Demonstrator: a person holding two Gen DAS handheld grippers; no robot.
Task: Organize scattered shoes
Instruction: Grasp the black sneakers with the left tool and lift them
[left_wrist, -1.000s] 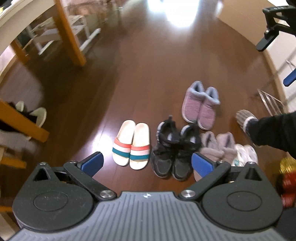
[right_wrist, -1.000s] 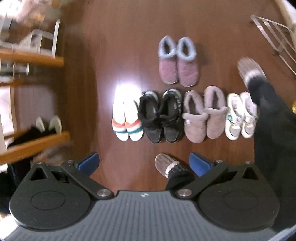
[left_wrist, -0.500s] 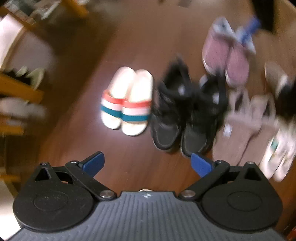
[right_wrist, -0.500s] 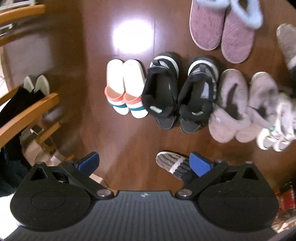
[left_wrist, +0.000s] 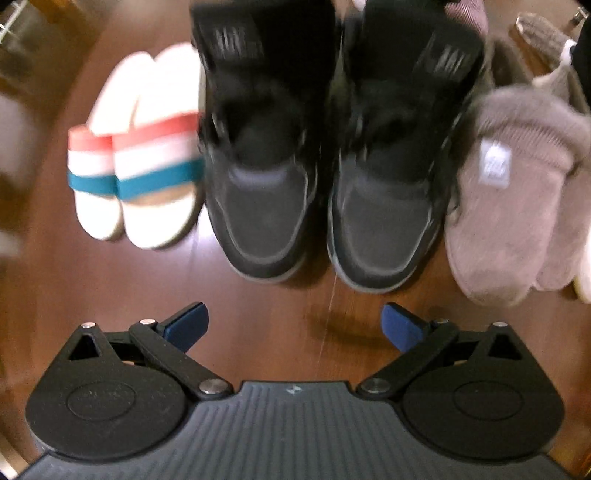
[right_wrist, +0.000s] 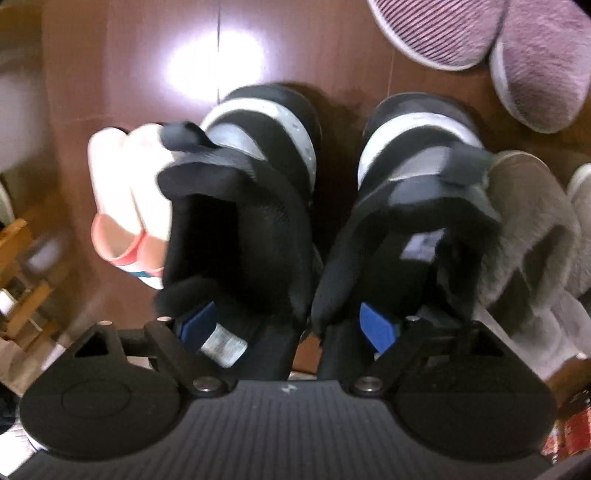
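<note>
Fingers of both grippers, spread and empty, have dropped close to the black sneakers (left_wrist: 321, 166).

Sneakers (left_wrist: 325, 166) side by side mid-row on floor (left_wrist: 92, 280); slides (left_wrist: 136, 155) just left, slippers (left_wrist: 517, 206) just right. Second slipper pair (right_wrist: 491, 48) behind, beyond the row.

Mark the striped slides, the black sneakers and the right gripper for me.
striped slides (left_wrist: 155, 155), left wrist view, on the strap of the nearer slide.
black sneakers (left_wrist: 266, 199), left wrist view, toe of the left one.
right gripper (right_wrist: 288, 326), right wrist view, midway between its blue fingertips.
</note>
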